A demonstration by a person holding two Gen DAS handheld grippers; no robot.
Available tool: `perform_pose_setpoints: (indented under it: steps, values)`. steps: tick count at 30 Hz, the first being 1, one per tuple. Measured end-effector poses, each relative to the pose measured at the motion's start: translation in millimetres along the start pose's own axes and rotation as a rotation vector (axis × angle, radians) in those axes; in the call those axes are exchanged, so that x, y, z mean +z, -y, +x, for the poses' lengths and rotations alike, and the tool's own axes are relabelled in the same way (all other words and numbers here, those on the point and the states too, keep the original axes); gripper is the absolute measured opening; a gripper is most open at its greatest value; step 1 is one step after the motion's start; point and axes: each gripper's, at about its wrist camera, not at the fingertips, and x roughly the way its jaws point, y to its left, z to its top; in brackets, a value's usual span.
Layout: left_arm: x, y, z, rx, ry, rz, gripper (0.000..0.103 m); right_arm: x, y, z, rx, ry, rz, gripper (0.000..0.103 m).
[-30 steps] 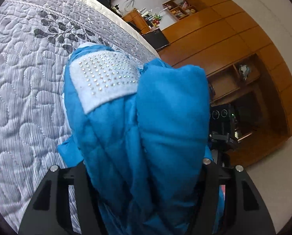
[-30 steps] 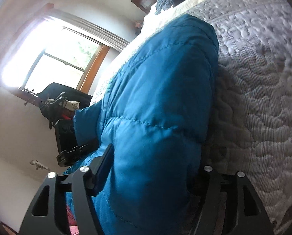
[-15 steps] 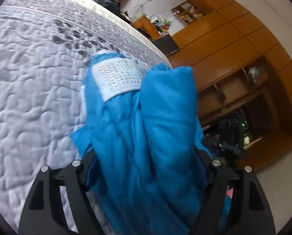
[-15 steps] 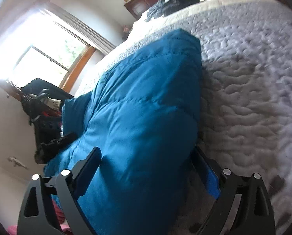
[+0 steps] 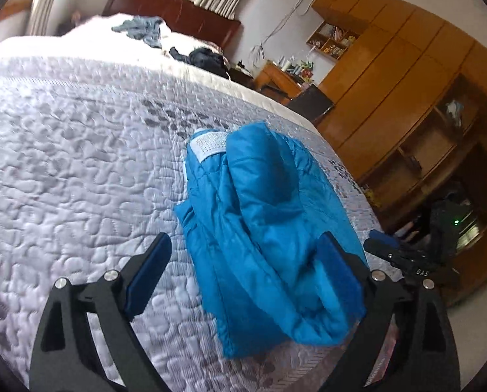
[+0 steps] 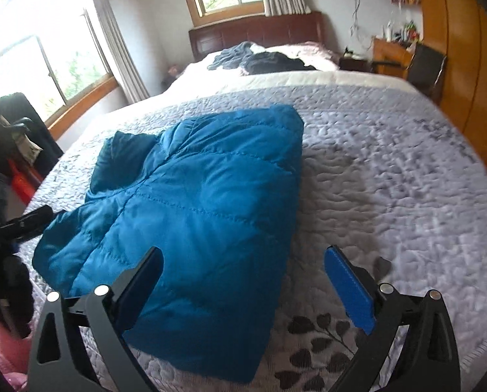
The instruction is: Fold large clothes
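A blue quilted jacket point(image 6: 197, 209) lies folded on the grey quilted bedspread point(image 6: 390, 170). In the left wrist view the same blue jacket point(image 5: 263, 222) shows its bunched edge, with a white studded patch point(image 5: 209, 142) at the far end. My left gripper point(image 5: 243, 261) is open, raised just above the jacket's near edge, nothing between its fingers. My right gripper point(image 6: 243, 271) is open too, hovering over the jacket's near right corner, its blue pad point(image 6: 348, 287) above bare bedspread.
Dark clothes point(image 6: 260, 58) lie heaped near the wooden headboard point(image 6: 260, 36). Wooden wardrobes point(image 5: 407, 91) line the wall past the bed's right edge. A desk point(image 6: 390, 52) with small items and a dark chair point(image 6: 423, 68) stand beside it. The other gripper point(image 5: 407, 258) shows past the jacket.
Both grippers have opened, let go of the jacket and pulled back and up. The jacket now rests flat on the bedspread.
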Motion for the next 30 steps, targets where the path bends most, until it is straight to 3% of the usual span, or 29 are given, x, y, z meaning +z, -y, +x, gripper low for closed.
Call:
perform_pose_setpoints:
  steps: [13, 23, 30]
  values:
    - [-36.8, 61.5, -42.5, 0.293, 0.091, 0.145, 0.1, -14.4, 1.5, -16.3, -0.09, 0.02, 0.046, 0.099]
    - [-65.9, 86.5, -42.6, 0.38, 0.071, 0.193, 0.1, -32.2, -13.0, -30.6, -0.169, 0.028, 0.028, 0.099]
    - [-80.7, 87.1, -42.8, 0.41, 0.046, 0.158, 0.1, -44.0, -23.2, -36.7, -0.215, 0.01, 0.011, 0.099]
